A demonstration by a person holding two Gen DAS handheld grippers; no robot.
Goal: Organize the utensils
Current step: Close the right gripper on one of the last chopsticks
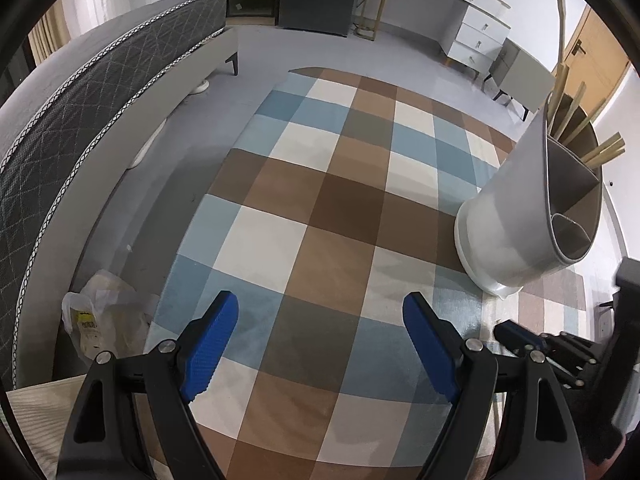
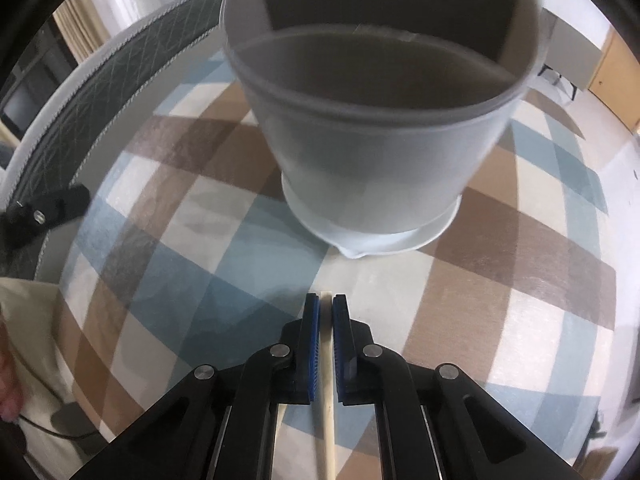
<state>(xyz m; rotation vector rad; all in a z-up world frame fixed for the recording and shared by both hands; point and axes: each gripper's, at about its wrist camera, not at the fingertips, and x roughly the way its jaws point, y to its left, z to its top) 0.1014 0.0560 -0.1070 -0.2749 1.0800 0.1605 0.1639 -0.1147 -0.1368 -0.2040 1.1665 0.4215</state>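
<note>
A white round utensil holder [image 1: 508, 216] with inner dividers stands on a checked rug [image 1: 320, 200]. Several pale wooden chopsticks [image 1: 600, 152] lean in its far compartment. My left gripper [image 1: 320, 298] hangs open over the rug, left of the holder, with nothing between its blue pads. My right gripper [image 2: 326, 300] points down at the rug just in front of the holder [image 2: 380, 152]. It is shut on one pale wooden chopstick [image 2: 327, 344], whose end pokes just past the fingertips. In the left wrist view the right gripper [image 1: 504, 330] shows at the lower right.
A grey bed [image 1: 80, 100] runs along the rug's left side, with a plastic bag [image 1: 104, 320] on the floor beside it. White drawers [image 1: 476, 28] stand at the back right. A person's beige clothing [image 2: 28, 320] is at the lower left.
</note>
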